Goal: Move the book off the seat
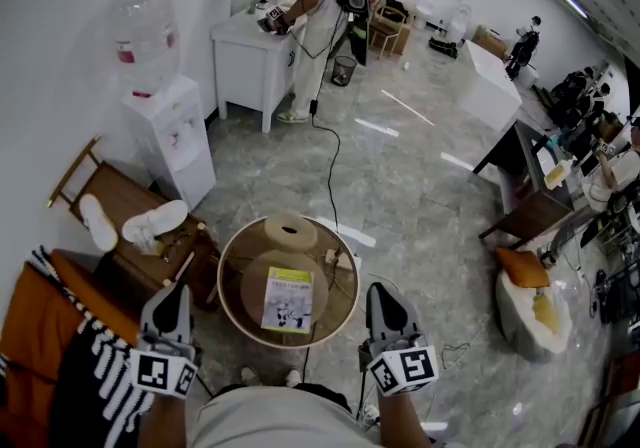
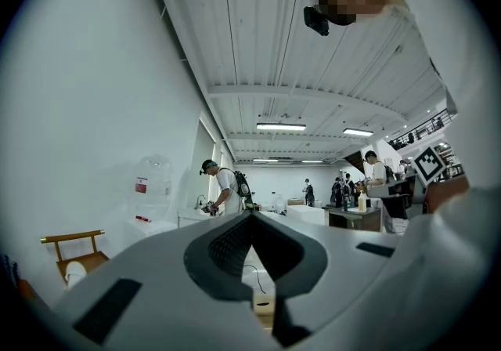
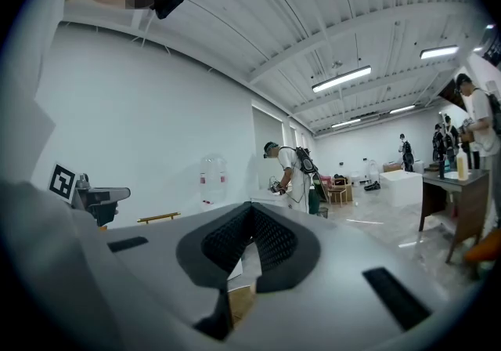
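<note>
Yellow-green on its cover, the book (image 1: 287, 299) lies flat on the round wooden seat (image 1: 252, 271), toward its near edge; only the head view shows this; there the left gripper (image 1: 172, 290) and right gripper (image 1: 381, 288) flank the seat, both clear of the book. Each gripper view looks level across the room instead; the left gripper (image 2: 252, 220) and right gripper (image 3: 252, 210) each have jaws pressed together at the tips with nothing between them; beyond stand a water dispenser (image 2: 153, 185) and a person (image 3: 288, 173) at a white table.
</note>
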